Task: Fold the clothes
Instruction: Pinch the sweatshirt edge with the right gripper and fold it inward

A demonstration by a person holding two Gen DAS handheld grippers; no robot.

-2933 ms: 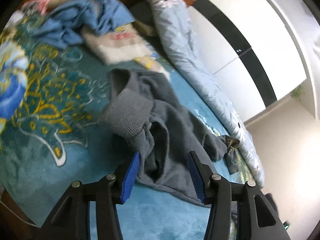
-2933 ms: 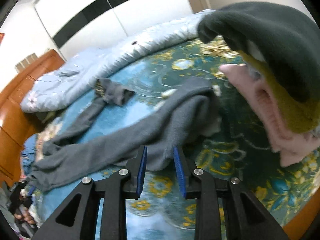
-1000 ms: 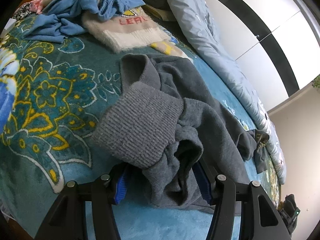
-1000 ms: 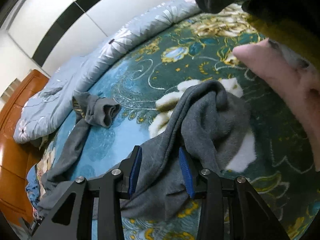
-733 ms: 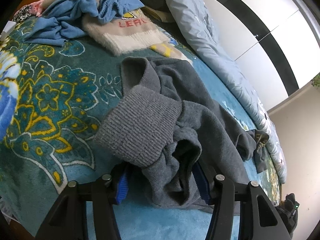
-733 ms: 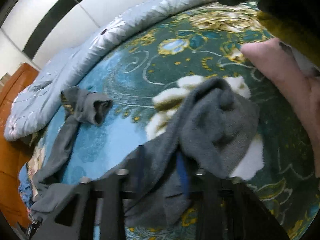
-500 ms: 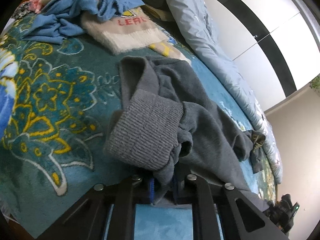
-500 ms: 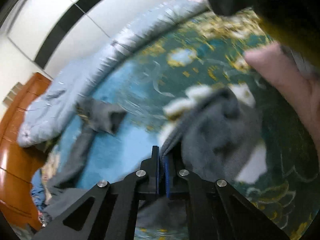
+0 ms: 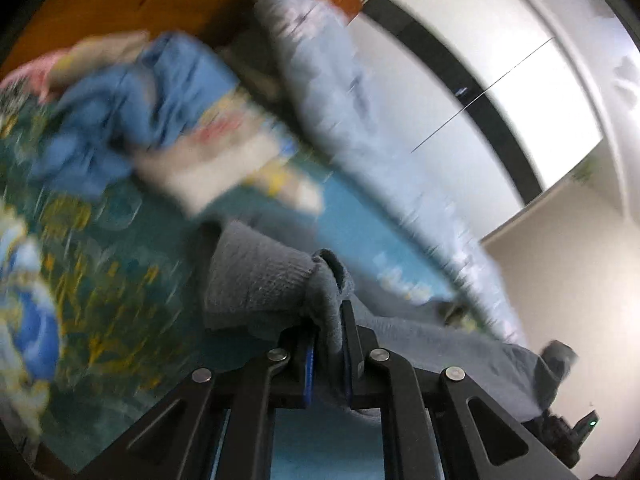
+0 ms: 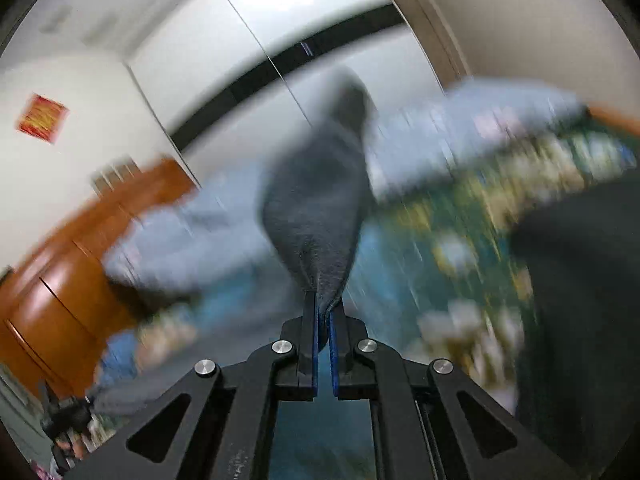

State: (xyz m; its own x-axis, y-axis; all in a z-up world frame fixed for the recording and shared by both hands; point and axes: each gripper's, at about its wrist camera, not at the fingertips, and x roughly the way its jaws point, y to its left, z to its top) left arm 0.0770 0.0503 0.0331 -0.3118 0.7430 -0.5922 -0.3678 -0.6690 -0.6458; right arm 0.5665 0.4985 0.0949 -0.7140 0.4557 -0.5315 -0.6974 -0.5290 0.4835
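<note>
Left tool pinching a fold of the grey sweater, jaws nearly together with cloth squeezed between the blue pads. Ribbed cuff bunching just above and left of the jaws; rest of the garment trailing off to the right, low over the bed. Right tool clamping another part of the same grey sweater, jaws almost touching, a lobe of fabric standing up from the tips and narrowing toward the top.

Beyond the left tool: teal bedspread with yellow and blue floral pattern, blurring heavily. Further up, a blue garment crumpling against a cream knitted piece with red lettering, something pink at the far left edge. Pale blue quilt rolling along the far side of the bed. Orange wooden headboard behind the pile. White wardrobe doors with a black band across them filling the upper right, cream wall lower right.

Beyond the right tool: same patterned bedspread smearing to the right, a dark garment looming large at the right edge, quilt running across behind. Wooden headboard at left, white wall above it carrying a red and yellow paper, wardrobe reaching to the top. Both views streaking with motion, small detail not readable.
</note>
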